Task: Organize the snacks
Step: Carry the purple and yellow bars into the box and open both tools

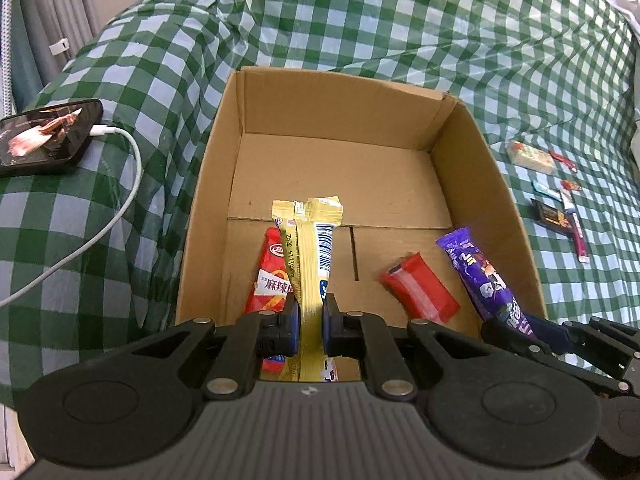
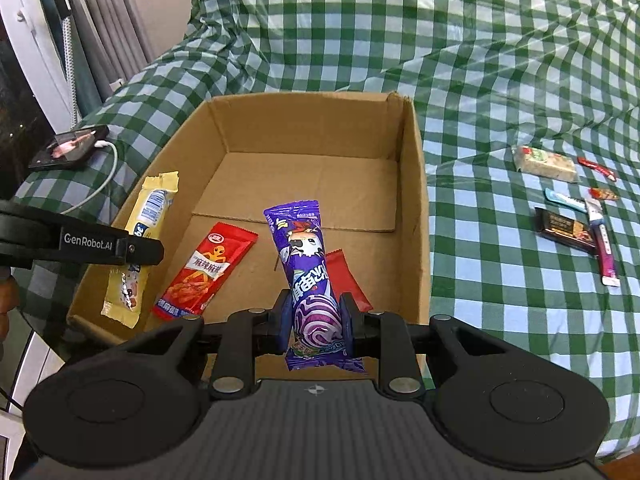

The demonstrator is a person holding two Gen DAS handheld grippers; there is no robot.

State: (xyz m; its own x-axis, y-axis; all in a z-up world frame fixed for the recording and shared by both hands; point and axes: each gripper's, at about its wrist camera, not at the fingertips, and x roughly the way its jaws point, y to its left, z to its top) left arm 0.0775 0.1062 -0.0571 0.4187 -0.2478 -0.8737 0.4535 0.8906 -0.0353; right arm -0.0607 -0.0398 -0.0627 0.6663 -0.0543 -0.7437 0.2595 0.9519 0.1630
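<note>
A green-and-white checked cloth point(image 2: 460, 60) covers the surface on which an open brown cardboard box point(image 2: 416, 184) stands, both grippers poised over its near edge. The left gripper point(image 1: 310, 320) pinches a long yellow foil snack packet point(image 1: 306, 256), its long axis running straight out from the jaws toward the far wall, above the box's left side; the right gripper point(image 2: 316, 320) pinches a purple foil snack packet point(image 2: 306, 264) the same way, over the middle of the floor. Beneath them on the box floor lie a red printed spicy-snack sachet point(image 2: 208, 268) and a plain red wrapper point(image 1: 418, 292). Release should drop each packet lengthwise beside these. Well apart, right of the box, several small loose wrapped snacks point(image 2: 568, 208) await collection, nearer the right hand
</note>
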